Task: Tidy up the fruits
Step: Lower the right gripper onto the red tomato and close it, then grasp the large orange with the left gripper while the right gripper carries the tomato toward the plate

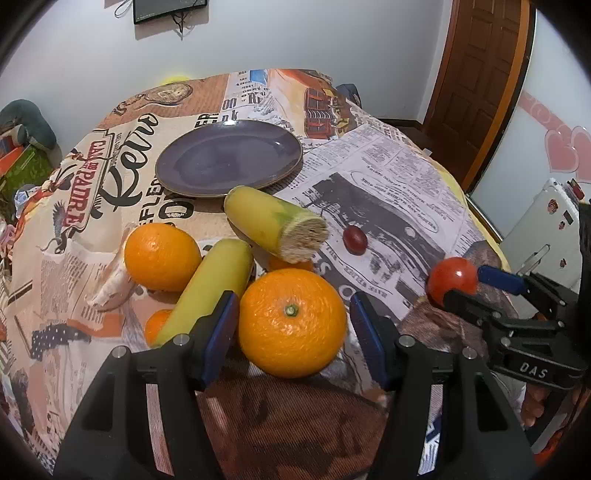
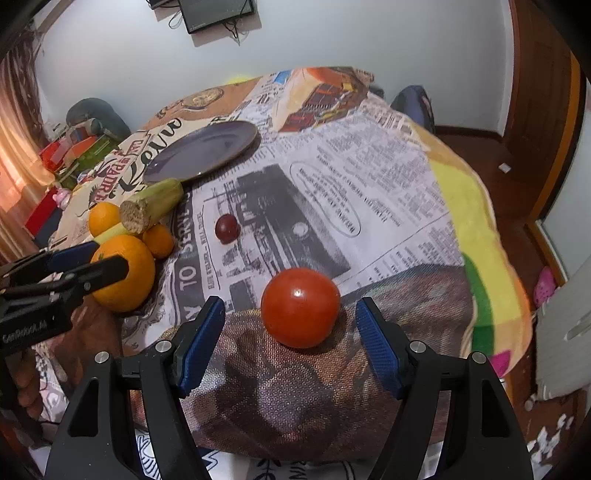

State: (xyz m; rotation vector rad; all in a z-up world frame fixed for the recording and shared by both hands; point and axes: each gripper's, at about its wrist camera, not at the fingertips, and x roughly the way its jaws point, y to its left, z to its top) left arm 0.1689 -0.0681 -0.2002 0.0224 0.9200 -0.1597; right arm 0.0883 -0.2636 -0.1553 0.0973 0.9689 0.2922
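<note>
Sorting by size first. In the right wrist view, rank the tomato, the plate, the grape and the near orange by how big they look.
1. plate, widest though farthest away
2. tomato and near orange: about alike; both sit close to the camera, so I won't rank them
3. grape, clearly smallest

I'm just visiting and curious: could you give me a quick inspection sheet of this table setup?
Surface: round table under a newspaper-print cloth.
Job's things: empty plate; big orange; tomato; grape; bananas; more oranges.
Clutter: a pale scrap beside the fruit.
Grippers: left hand-held gripper open around the big orange; right hand-held gripper open around the tomato.
Cables: wires under a wall screen.
Surroundings: door, boxes at left.
</note>
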